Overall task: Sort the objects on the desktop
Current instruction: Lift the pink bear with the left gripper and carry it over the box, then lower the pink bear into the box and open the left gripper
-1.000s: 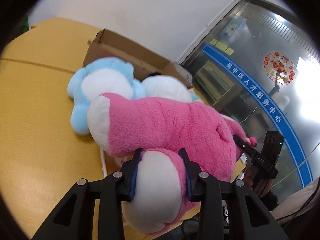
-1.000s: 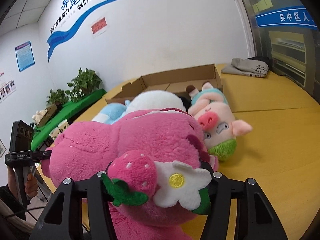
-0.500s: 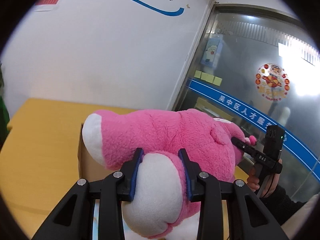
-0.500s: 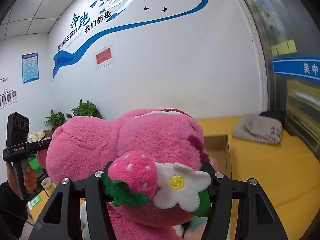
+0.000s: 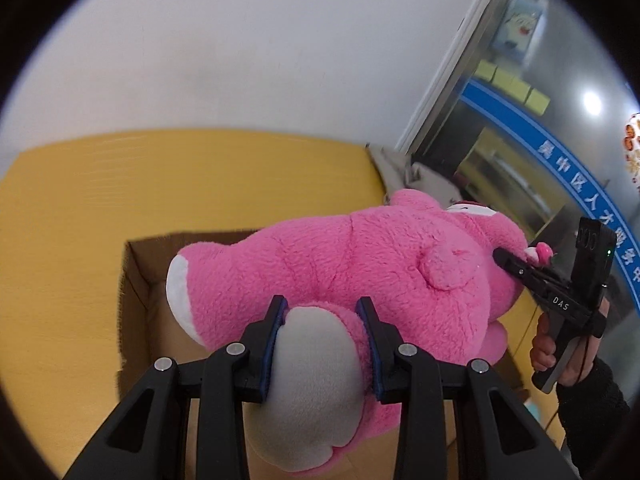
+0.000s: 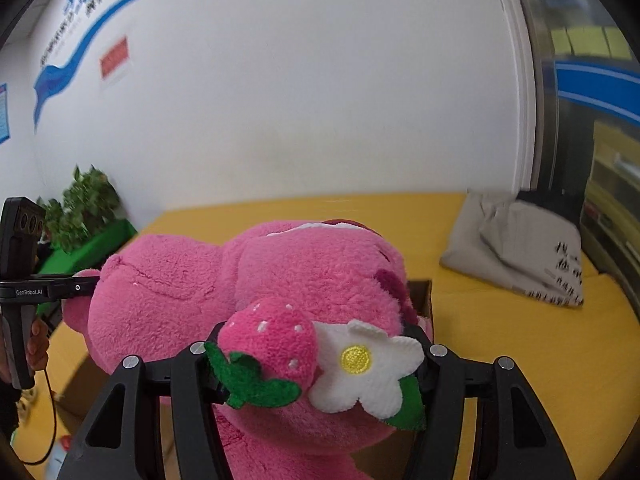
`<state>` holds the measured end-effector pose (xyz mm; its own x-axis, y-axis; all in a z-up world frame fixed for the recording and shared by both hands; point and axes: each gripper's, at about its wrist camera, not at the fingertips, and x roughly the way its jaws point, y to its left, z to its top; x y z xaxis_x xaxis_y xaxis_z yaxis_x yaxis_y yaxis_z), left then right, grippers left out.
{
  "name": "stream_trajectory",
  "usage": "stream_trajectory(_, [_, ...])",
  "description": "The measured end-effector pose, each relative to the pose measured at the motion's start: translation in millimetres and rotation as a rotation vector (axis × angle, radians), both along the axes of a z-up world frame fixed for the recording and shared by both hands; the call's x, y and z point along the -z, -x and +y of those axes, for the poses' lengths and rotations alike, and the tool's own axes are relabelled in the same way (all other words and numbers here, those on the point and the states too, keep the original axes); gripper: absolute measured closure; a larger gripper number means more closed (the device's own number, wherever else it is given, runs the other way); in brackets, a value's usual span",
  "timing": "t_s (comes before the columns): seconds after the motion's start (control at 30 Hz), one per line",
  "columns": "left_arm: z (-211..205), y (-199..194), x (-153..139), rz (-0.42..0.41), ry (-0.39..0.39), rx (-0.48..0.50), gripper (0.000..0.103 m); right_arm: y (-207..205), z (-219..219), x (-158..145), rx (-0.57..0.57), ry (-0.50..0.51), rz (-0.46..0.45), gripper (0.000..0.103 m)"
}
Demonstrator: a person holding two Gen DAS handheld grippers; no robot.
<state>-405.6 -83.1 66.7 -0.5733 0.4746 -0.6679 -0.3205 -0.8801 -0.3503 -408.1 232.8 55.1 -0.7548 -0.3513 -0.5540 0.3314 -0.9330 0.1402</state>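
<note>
A white wall [image 6: 320,100] runs behind the yellow desk [image 6: 500,340], carrying a blue painted swoosh [image 6: 76,52] and a small red notice [image 6: 115,57] (its lettering too blurred to read). A folded grey cloth [image 6: 516,248] lies on the desk near the glass partition [image 5: 520,152], which bears a blue band [image 5: 560,168] and yellow sticky notes [image 5: 512,84]. Potted greenery [image 6: 84,204] stands far left.
</note>
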Motion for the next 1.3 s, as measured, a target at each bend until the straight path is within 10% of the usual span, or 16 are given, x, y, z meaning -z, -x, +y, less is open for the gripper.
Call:
stream_trajectory(0.07, [6.5, 13.2, 19.7, -0.034, 0.012, 0.006, 0.071, 12.0, 3.3, 21.1, -0.003, -0.012, -0.056, 0.037])
stream_trajectory(0.13, [12.0, 18.0, 27.3, -0.06, -0.019, 0.033, 0.101, 17.7, 7.1, 37.2, -0.018, -0.019, -0.105, 0.037])
stream_trajectory(0.93, [67.8, 17.0, 44.8, -0.097, 0.127, 0.064, 0.101, 39.4, 8.7, 70.8, 0.065, -0.027, -0.255, 0.036])
stream_trajectory(1.3, [61.6, -9.6, 27.1, -0.059, 0.054, 0.097, 0.093, 6.8, 5.5, 24.3, 0.015, -0.096, -0.101, 0.006])
